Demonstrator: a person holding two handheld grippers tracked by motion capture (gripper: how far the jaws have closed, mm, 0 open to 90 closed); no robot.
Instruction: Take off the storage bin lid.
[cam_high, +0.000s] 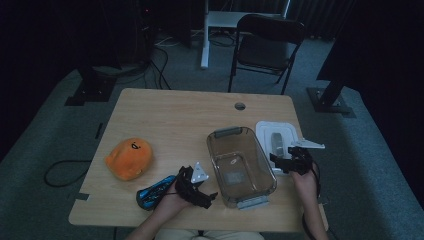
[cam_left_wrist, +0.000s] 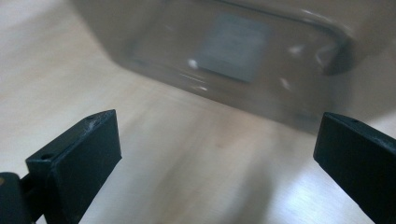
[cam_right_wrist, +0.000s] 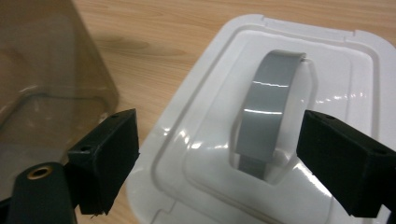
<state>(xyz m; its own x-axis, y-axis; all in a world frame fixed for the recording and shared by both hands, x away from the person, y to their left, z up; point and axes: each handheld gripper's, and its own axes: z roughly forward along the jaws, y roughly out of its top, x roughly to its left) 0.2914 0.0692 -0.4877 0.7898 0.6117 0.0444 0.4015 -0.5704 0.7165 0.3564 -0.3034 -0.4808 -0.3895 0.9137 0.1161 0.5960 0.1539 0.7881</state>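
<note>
Dim room, wooden table (cam_high: 165, 112). Clear tub (cam_high: 241, 165) (empty) at centre; white lid (cam_high: 276, 138) at its 3 o'clock. Right gripper (cam_right_wrist: 219, 163) spread over the lid's grey handle (cam_right_wrist: 268, 109); left gripper (cam_left_wrist: 217, 154) spread too. Best pinch the handle squarely.

- We see a tabletop (cam_high: 170, 115) of pale wood with a fine, light grain.
- We see a clear bin (cam_high: 241, 165), smoky brownish and see-through, with grey latches at both ends and a pale square label on its floor.
- We see a white lid (cam_right_wrist: 336, 70), glossy, with a grey handle (cam_right_wrist: 268, 112) set in its middle.
- We see an orange plush toy (cam_high: 129, 158) with a small dark mark on top.
- We see a bright blue object (cam_high: 152, 192) with black patches.
- We see the left gripper (cam_left_wrist: 217, 154) and the right gripper (cam_right_wrist: 219, 154), both with matte black jaws.
- We see a black folding chair (cam_high: 265, 45) on a grey carpet (cam_high: 50, 125).
</note>
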